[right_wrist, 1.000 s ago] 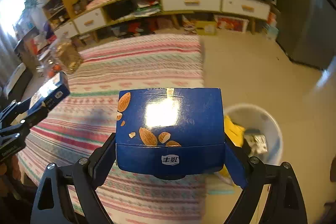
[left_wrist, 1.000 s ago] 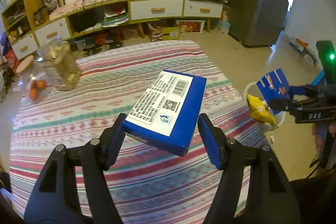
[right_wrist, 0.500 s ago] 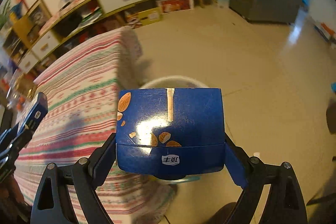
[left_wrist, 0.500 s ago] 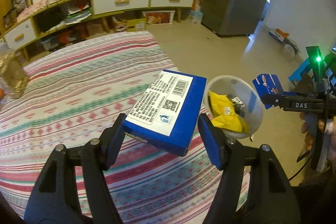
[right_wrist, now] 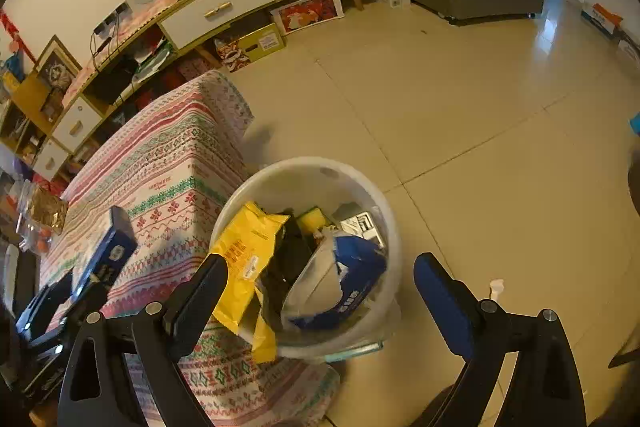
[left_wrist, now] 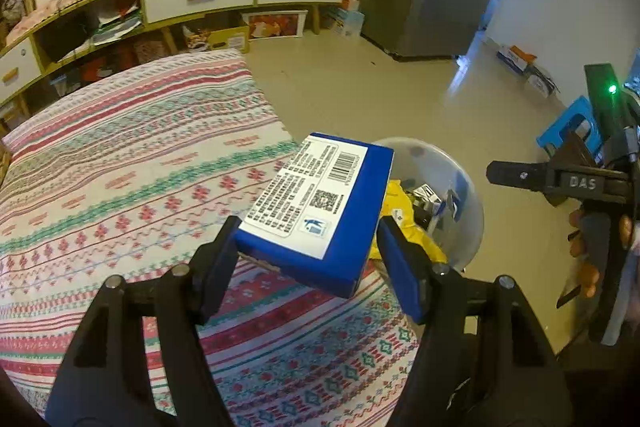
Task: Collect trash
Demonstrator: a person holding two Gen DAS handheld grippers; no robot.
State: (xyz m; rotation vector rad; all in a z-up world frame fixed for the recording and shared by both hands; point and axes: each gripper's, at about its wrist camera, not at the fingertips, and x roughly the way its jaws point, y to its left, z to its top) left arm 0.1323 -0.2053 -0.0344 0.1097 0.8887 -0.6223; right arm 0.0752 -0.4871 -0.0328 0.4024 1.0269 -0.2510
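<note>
Ahead of and below our right gripper (right_wrist: 320,291) stands the white bin (right_wrist: 372,187), on the floor against the table (left_wrist: 120,155) with its striped cloth. Our right jaws stand wide apart with nothing between them. Inside the bin, just beyond those fingertips, lies a blue carton (right_wrist: 352,279) with white lettering we cannot read, beside a yellow bag (right_wrist: 248,247). Our left gripper (left_wrist: 308,247) clamps a blue box (left_wrist: 320,203) over the table edge, the bin just beyond to its right. The box's white label carries a barcode, a QR code and small print too fine to read. "DAS" shows on the right gripper's side.
</note>
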